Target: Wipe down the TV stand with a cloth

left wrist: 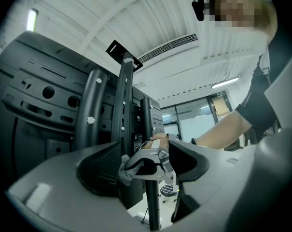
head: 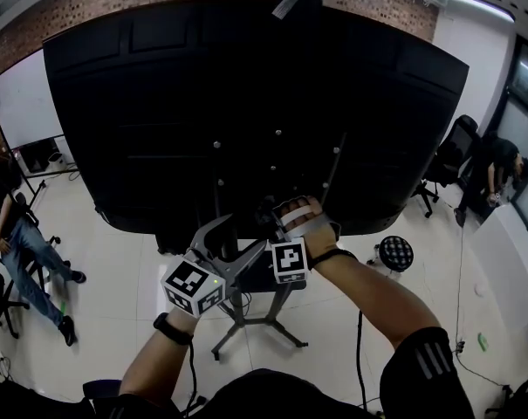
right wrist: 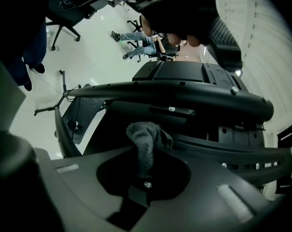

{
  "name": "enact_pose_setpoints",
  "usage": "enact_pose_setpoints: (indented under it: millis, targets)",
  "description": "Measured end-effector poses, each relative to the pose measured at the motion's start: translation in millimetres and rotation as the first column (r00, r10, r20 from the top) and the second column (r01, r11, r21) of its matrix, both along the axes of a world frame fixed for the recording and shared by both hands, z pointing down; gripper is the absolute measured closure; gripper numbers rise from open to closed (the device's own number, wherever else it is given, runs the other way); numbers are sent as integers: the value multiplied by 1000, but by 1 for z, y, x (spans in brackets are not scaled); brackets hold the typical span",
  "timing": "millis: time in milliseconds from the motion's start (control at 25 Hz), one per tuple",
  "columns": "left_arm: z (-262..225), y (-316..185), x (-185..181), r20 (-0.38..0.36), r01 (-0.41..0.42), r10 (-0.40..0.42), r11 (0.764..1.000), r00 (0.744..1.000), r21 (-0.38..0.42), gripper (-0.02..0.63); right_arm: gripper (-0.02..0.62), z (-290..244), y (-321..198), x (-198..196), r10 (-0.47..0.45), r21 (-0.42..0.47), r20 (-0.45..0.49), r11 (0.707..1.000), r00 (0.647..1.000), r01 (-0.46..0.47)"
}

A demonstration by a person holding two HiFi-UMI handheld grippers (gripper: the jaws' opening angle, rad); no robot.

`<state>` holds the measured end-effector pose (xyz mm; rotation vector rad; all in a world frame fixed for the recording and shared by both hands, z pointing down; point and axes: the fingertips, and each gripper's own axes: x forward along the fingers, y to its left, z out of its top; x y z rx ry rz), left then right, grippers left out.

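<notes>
From above, the head view shows the back of a large black TV on a wheeled stand. In the right gripper view my right gripper is shut on a grey cloth, which touches the stand's black mounting bars. In the head view that gripper is right behind the TV. My left gripper is open, its jaws wide apart on either side of the stand's upright pole. Its view looks straight at the cloth against the pole. In the head view the left gripper sits just left of the right one.
A seated person is on the left and another person bends over at the far right. A black office chair and a round stool stand right of the stand. Cables trail over the pale floor.
</notes>
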<state>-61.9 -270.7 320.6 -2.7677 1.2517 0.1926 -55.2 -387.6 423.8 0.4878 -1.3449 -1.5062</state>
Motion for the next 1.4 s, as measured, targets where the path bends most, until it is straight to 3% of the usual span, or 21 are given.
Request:
enact_pose_setpoints:
  millis: [200, 280, 360, 520, 760, 1000, 1200, 1280, 1400]
  targets:
    - [6, 1, 3, 1, 4, -4, 1000, 1000, -14, 275, 555, 8, 6, 2, 8, -48, 31, 999, 999, -6]
    - [7, 1, 4, -1, 6, -6, 1000, 1000, -17, 275, 555, 0, 17, 1, -13, -76, 98, 997, 995, 20]
    - [6, 1, 5, -1, 4, -4, 1000, 1000, -13, 275, 555, -17, 33, 1, -33, -127, 221, 990, 975, 63]
    - [-6, 0, 12, -2, -2, 2, 1000, 1000, 9, 275, 555, -65, 56, 15, -17, -248, 491, 956, 871, 158]
    - [-35, 1, 39, 15, -24, 23, 997, 1000, 69, 275, 554, -147, 74, 66, -11, -210, 715, 950, 699, 230]
    - [-68, 0, 75, 20, -70, 68, 990, 998, 119, 275, 555, -210, 62, 123, -15, -124, 799, 974, 601, 190]
    - [-83, -9, 99, 33, -84, 80, 986, 996, 147, 275, 554, -231, 29, 159, 36, -150, 841, 974, 540, 168]
    - [-86, -13, 107, 35, -80, 76, 985, 997, 151, 275, 555, -232, 15, 165, 61, -174, 848, 970, 526, 167]
    - [-90, -19, 117, 38, -73, 68, 986, 997, 149, 274, 555, -228, -5, 166, 73, -189, 836, 969, 544, 161]
